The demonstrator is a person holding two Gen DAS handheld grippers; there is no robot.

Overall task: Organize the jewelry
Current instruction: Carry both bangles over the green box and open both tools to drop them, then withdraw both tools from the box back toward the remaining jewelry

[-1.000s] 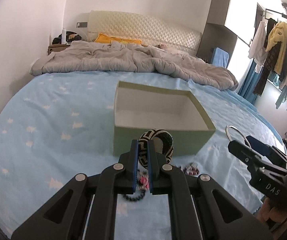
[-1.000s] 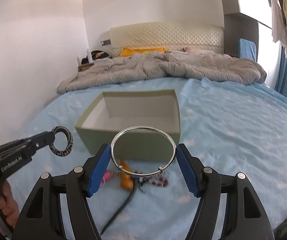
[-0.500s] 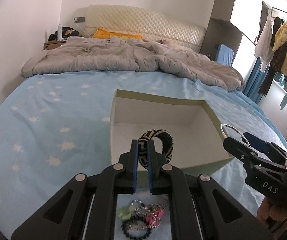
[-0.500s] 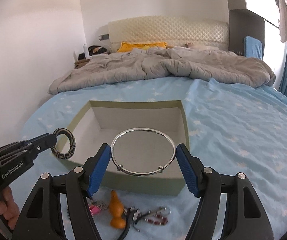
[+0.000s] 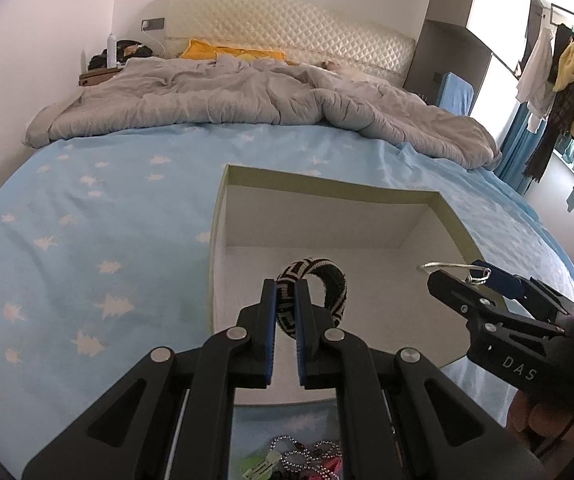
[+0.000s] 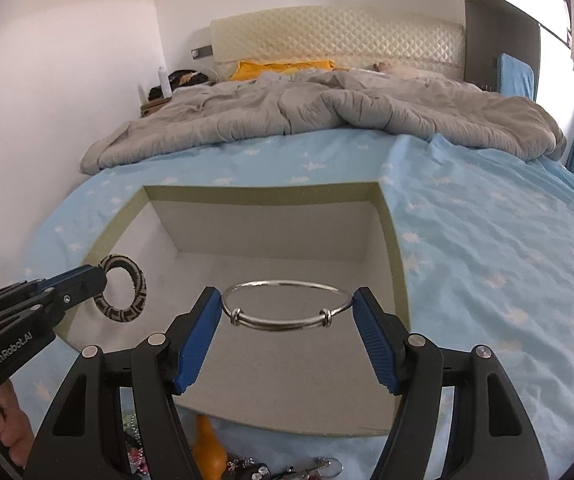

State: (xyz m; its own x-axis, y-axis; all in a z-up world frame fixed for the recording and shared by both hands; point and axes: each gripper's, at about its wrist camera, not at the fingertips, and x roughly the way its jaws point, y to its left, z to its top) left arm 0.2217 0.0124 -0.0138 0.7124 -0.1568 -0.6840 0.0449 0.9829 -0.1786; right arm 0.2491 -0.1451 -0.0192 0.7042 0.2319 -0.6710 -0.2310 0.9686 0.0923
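1. Left gripper [image 5: 285, 312]: the fingers are pressed onto a black-and-white woven bangle [image 5: 319, 288], which is pinched at its near edge and held upright over the box's near left part. In the right wrist view the same bangle [image 6: 122, 289] is seen hanging at the box's left wall, clear of the floor.
2. Right gripper [image 6: 287, 320]: the fingers are spread wide, and a silver bangle [image 6: 285, 306] is braced flat between the two blue pads [image 6: 199, 340]. It is held level above the box's floor, not resting on it.
3. Box [image 6: 397, 264]: an open green box with a pale inside is set on the blue starred sheet [image 5: 87, 240]. Nothing is seen lying in it.
4. Progress, as judged: both bangles are lifted and carried over the box, but neither is released. No piece is yet stored.
5. Remaining: a small heap of jewelry [image 5: 303, 458] is left on the sheet just near of the box, with beads, chains and pink and green pieces. An orange piece [image 6: 207, 446] is also seen there. The task is judged to be at an early stage.
6. Writing: "DAS" is read on the right gripper's body [image 5: 519, 362]; "GenRobot.AI" is read on the left gripper's body [image 6: 9, 350]. No labels are seen on the box.
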